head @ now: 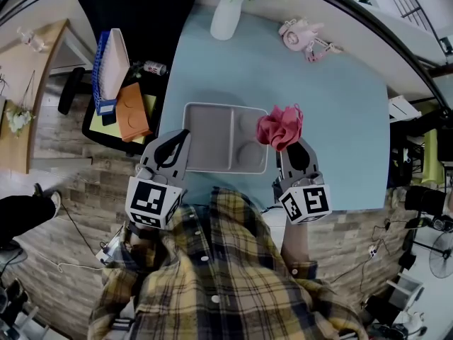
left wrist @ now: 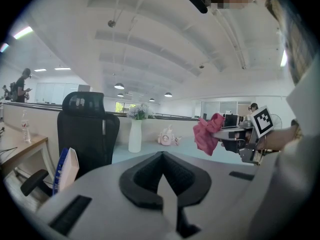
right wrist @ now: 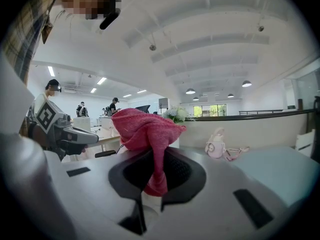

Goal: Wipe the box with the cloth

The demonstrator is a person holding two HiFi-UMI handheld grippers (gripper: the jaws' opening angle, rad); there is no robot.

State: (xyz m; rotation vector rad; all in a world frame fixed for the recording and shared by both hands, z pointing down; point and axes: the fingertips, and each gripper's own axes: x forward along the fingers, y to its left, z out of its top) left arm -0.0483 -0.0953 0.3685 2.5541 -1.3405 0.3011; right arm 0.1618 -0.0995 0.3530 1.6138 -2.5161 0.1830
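The box [head: 212, 147] is a grey compartment tray lying on the light blue table [head: 333, 119] in the head view. My right gripper [head: 291, 144] hangs over the tray's right end, shut on a bunched pink cloth [head: 279, 127]. In the right gripper view the cloth [right wrist: 145, 129] fills the jaws of the right gripper [right wrist: 154, 156] and drapes down between them. My left gripper [head: 182, 137] is shut and empty at the tray's left edge. In the left gripper view the left gripper [left wrist: 162, 159] has its jaws closed together, and the cloth [left wrist: 207, 132] hangs off to the right.
A white vase [head: 226, 18] of flowers and a small pink gadget [head: 302, 35] stand at the table's far side. A black office chair [head: 134, 20] at the left holds a blue basket [head: 102, 66] and an orange folder [head: 132, 112]. People stand far off [right wrist: 52, 91].
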